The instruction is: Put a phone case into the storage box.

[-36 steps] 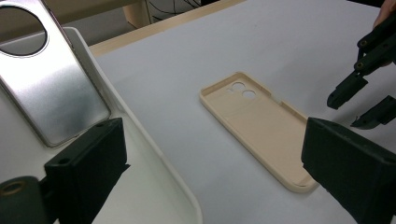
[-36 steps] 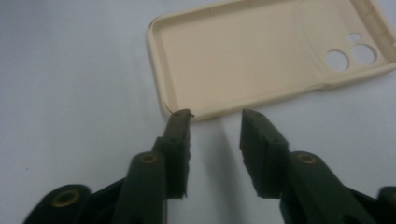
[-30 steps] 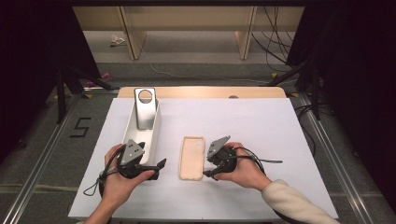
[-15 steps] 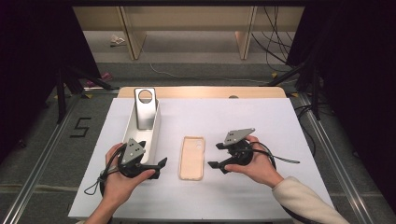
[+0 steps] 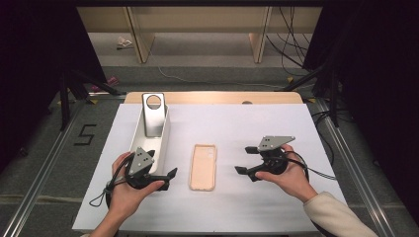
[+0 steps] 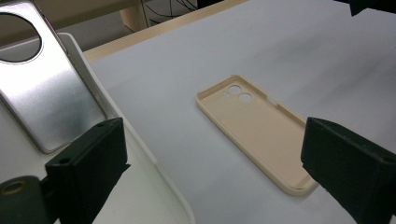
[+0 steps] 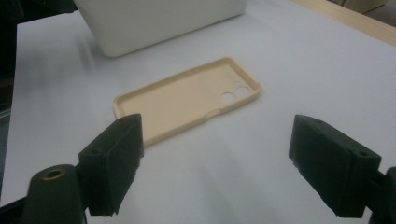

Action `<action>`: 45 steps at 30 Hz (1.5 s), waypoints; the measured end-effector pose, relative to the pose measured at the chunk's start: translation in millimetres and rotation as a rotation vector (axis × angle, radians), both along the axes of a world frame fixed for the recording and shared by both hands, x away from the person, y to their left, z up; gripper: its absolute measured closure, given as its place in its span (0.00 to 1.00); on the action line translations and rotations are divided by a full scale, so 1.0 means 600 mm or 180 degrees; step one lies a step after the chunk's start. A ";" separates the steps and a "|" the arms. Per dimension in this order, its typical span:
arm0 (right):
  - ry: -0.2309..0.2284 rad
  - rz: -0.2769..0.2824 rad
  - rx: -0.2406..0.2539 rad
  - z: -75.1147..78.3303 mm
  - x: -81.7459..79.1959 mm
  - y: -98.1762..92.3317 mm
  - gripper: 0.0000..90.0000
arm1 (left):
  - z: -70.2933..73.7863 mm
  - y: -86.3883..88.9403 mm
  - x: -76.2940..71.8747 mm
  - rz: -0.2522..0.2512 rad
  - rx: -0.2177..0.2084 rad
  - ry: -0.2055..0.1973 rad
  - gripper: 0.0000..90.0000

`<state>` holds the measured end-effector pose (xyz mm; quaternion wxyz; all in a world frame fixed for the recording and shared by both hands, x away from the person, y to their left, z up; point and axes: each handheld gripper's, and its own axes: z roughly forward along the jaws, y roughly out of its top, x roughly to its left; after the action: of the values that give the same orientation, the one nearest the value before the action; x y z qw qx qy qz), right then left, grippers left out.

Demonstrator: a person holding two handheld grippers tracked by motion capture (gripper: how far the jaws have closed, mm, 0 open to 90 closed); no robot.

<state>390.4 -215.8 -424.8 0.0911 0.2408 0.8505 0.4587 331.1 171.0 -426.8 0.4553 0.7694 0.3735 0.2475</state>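
Hand-held gripper beside lengthwise case

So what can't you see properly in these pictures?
- Bottom of the silver phone: left gripper view, hidden behind a black jaw.
- One corner of the beige case: same view, covered by the other jaw.
- White tray: right gripper view, cut off by the top edge.
- Tray's floor: high view, too small.

- My left gripper view cuts the silver phone off at the top and left edges
- The white tray runs off the top of my right gripper view
- Shelf clutter too small to identify
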 end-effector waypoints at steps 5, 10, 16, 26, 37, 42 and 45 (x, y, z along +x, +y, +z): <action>0.0000 -0.0085 0.0054 0.001 -0.002 -0.015 0.20 | 0.002 -0.006 -0.002 -0.0065 0.0085 -0.0054 0.08; -0.0003 -0.0115 0.0038 -0.001 -0.006 -0.025 0.19 | 0.004 -0.018 -0.005 -0.0175 0.0167 -0.0082 0.10; -0.0003 -0.0159 0.0014 -0.002 -0.012 -0.038 0.19 | 0.011 -0.047 -0.006 -0.0442 0.0381 -0.0068 0.13; 0.0012 -0.0220 0.0025 -0.003 -0.016 -0.054 0.19 | 0.002 -0.113 0.003 -0.1002 0.1106 0.0128 0.17; -0.0025 -0.0236 0.0055 -0.001 -0.021 -0.061 0.19 | -0.034 -0.162 0.026 -0.1610 0.1896 0.0311 0.20; -0.0023 -0.0236 0.0059 -0.001 -0.022 -0.063 0.19 | -0.042 -0.178 0.038 -0.1723 0.2156 0.0316 0.21; -0.0024 -0.0234 0.0061 -0.001 -0.022 -0.064 0.19 | -0.047 -0.186 0.043 -0.1786 0.2296 0.0307 0.21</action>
<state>377.1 -254.2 -425.2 0.1088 0.2710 0.8363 0.4641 356.9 59.1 -454.8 0.1899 0.9607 0.0615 0.1928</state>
